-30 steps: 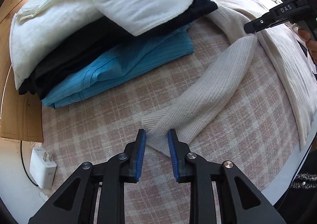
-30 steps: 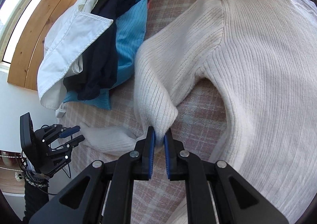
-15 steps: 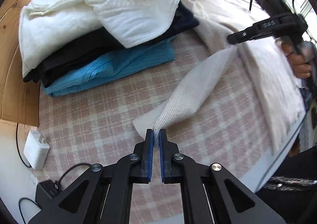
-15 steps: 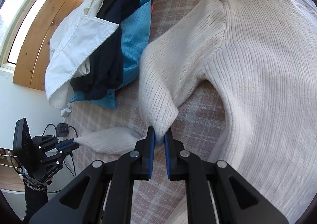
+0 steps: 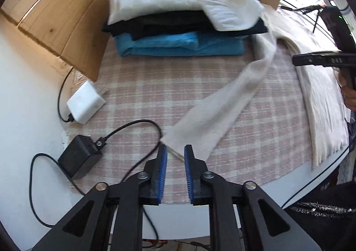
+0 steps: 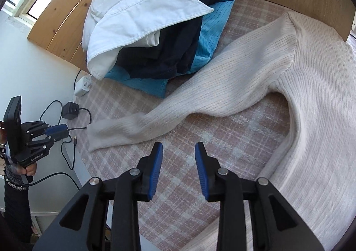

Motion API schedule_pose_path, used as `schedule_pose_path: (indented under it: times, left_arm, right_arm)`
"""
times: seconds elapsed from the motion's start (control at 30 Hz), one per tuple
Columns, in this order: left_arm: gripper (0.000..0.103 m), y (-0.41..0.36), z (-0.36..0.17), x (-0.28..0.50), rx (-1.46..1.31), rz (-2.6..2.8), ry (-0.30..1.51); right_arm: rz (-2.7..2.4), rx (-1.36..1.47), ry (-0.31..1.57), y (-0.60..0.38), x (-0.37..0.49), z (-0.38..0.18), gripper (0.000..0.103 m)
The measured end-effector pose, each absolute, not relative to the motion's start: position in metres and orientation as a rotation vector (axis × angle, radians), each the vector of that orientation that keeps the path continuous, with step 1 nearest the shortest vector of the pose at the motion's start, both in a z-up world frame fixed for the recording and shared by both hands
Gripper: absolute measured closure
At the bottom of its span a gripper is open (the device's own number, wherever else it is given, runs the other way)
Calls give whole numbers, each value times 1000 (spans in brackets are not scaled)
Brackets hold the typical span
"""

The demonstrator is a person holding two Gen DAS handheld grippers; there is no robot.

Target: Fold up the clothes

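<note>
A cream ribbed sweater lies on the pink plaid cloth. Its sleeve is stretched out flat towards the cloth's left end. My right gripper hovers just short of the sleeve; its jaws are opening and nothing is between them. My left gripper hangs over the cuff, jaws opening, pads off the fabric. Each gripper shows in the other's view: the left gripper at the left edge, the right gripper at the right.
A stack of folded clothes, white on black on blue, sits at the back against a wooden panel. A white charger and a black adapter with cables lie at the cloth's left end. The cloth's near edge drops off.
Both grippers had been shut on the sleeve; the left one drew the cuff outward until the sleeve lay straight. Both have let go, opened and pulled up and back.
</note>
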State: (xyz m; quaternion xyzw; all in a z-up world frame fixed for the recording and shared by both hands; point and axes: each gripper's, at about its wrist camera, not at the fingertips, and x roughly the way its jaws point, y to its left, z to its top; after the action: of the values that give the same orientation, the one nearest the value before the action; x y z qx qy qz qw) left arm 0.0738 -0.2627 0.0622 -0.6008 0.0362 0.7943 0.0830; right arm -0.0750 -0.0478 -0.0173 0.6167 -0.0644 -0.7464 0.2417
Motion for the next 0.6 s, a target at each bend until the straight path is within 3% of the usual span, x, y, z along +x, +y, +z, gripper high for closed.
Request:
schedule_pose_path:
  times: [0.1,0.23,0.4,0.43,0.47,0.53,0.6]
  left_arm:
    - [74,-229,50,75,-1727,2317,205]
    - [75,-203,24,70,-1767,2252,386]
    - [74,-195,9,61,-1734,2223,462]
    - [80,-197,9,60,-1719,2232,459]
    - [92,-198,9,58,-1710,2239,456]
    - [98,-208,12,52,-1727,2243,382]
    - [99,-217,18,48,-1740,2248,316]
  right_arm:
    - [-2007,1733,-303,-44,-85,-35,70]
    - [-1988,1773,-453,-42,-99,-52,69]
    - [-1969,1796,-538,-49,-112,-62,69]
    - [-1962,1798,-548,-51,-114,-63,69]
    - [-1959,1801,-556,-53,-115,-64,70]
    - [-1950,1806,-574,-58,-118,-66,70]
    - [-1928,1799,-604,-61,-119,-65,94]
